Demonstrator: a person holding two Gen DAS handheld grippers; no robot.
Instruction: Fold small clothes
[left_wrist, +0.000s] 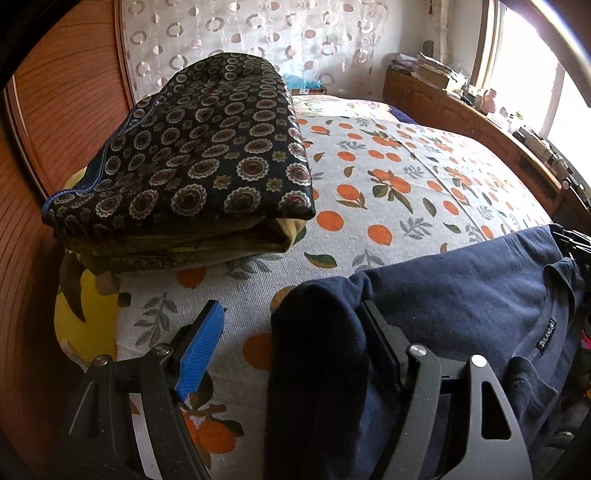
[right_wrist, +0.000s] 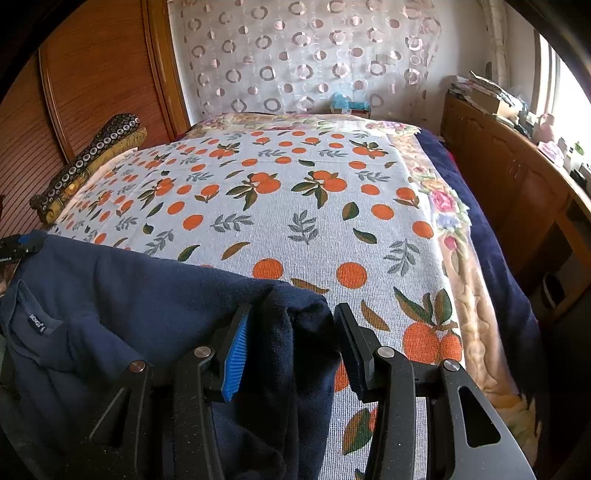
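A soft navy-blue cotton shirt (right_wrist: 122, 295) hangs bunched between both grippers over the bed's near edge: the left gripper (left_wrist: 291, 339) stands wide around one fold, not pinching, and the right gripper (right_wrist: 291, 343) stands part-open around another. Beyond lies the orange-printed white bedspread (right_wrist: 295, 206). Far left of the grippers rests a folded stack of dark medallion-patterned fabric (left_wrist: 207, 147).

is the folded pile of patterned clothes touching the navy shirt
Apart. The left wrist view shows bare orange-print bedspread between the folded pile and the navy shirt.
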